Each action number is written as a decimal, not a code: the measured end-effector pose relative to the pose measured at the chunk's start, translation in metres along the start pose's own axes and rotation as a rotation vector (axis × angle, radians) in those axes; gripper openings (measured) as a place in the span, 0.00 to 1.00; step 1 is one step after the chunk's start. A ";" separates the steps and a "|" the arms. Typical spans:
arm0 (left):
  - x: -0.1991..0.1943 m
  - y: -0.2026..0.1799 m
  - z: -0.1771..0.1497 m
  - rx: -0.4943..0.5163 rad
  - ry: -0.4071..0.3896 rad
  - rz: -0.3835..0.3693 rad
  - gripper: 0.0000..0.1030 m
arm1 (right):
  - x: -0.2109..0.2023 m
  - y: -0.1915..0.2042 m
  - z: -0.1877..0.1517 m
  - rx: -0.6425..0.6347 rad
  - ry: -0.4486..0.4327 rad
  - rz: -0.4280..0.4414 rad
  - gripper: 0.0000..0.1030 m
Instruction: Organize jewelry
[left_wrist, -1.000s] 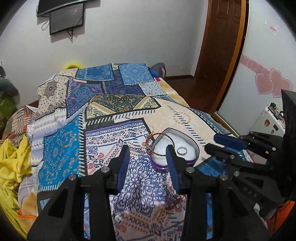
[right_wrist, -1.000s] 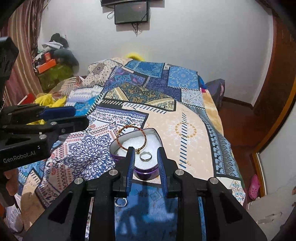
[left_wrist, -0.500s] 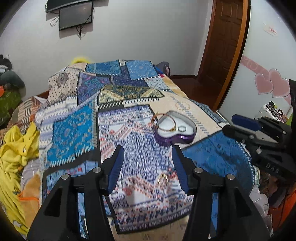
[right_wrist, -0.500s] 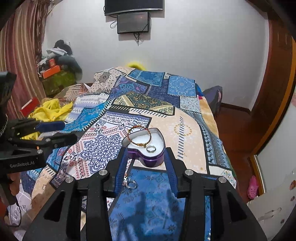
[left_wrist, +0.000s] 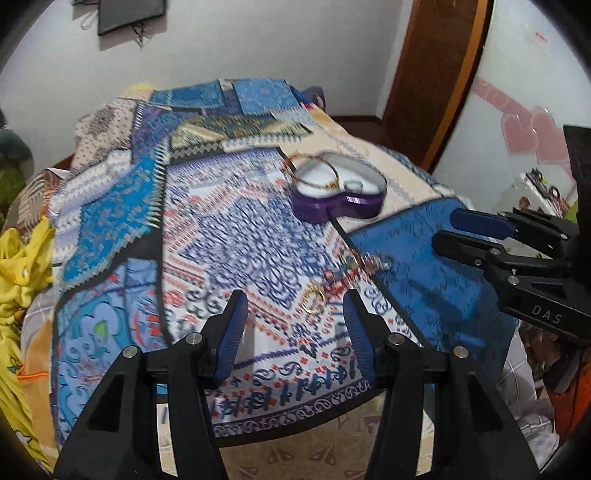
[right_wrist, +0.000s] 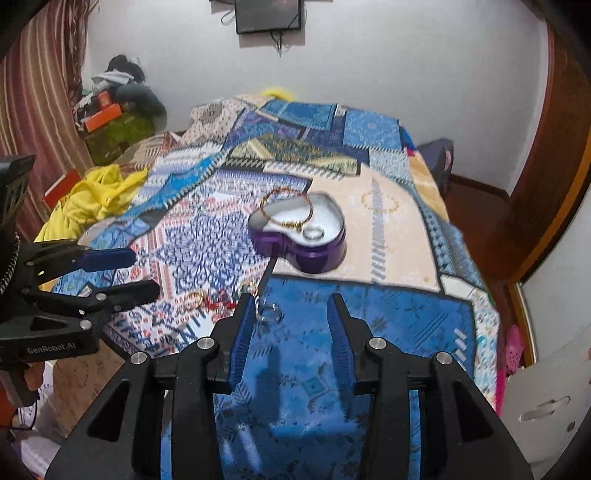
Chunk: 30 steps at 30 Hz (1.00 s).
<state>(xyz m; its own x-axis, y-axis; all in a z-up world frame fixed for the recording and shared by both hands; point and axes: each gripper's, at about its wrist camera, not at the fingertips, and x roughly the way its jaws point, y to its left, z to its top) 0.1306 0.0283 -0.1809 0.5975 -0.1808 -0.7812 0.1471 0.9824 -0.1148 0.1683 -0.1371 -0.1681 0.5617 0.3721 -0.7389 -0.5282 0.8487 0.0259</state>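
Observation:
A purple heart-shaped box (left_wrist: 341, 192) (right_wrist: 299, 236) sits open on the patterned bedspread. A beaded gold bracelet (right_wrist: 286, 210) leans on its rim and a silver ring (right_wrist: 313, 233) lies inside. Loose on the bedspread near the front edge lie a gold ring (left_wrist: 313, 297) (right_wrist: 194, 298), a red-beaded piece (left_wrist: 341, 276) and a clear ring (right_wrist: 269, 312). My left gripper (left_wrist: 293, 328) is open and empty, just short of the gold ring. My right gripper (right_wrist: 291, 325) is open and empty, its left finger beside the clear ring.
The bed's front edge (left_wrist: 295, 424) lies just below both grippers. Yellow cloth (right_wrist: 92, 199) is heaped at the left side of the bed. A wooden door (left_wrist: 436, 74) stands at the right, a white cabinet (right_wrist: 546, 406) low right.
Both grippers have pulled back from the heart box toward the bed's front edge and opened wider. The loose rings have come into view between the fingers.

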 end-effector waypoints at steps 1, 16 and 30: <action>0.003 -0.001 -0.001 0.004 0.008 -0.005 0.51 | 0.003 0.000 -0.002 0.003 0.011 0.009 0.36; 0.037 -0.003 -0.005 0.028 0.068 -0.064 0.35 | 0.037 0.007 -0.008 0.005 0.088 0.081 0.36; 0.048 0.003 -0.001 0.044 0.074 -0.066 0.17 | 0.046 0.011 -0.006 0.001 0.085 0.082 0.26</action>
<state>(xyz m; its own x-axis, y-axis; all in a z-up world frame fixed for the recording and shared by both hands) 0.1589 0.0222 -0.2192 0.5253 -0.2395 -0.8165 0.2200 0.9652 -0.1415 0.1842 -0.1134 -0.2058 0.4604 0.4072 -0.7888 -0.5695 0.8171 0.0894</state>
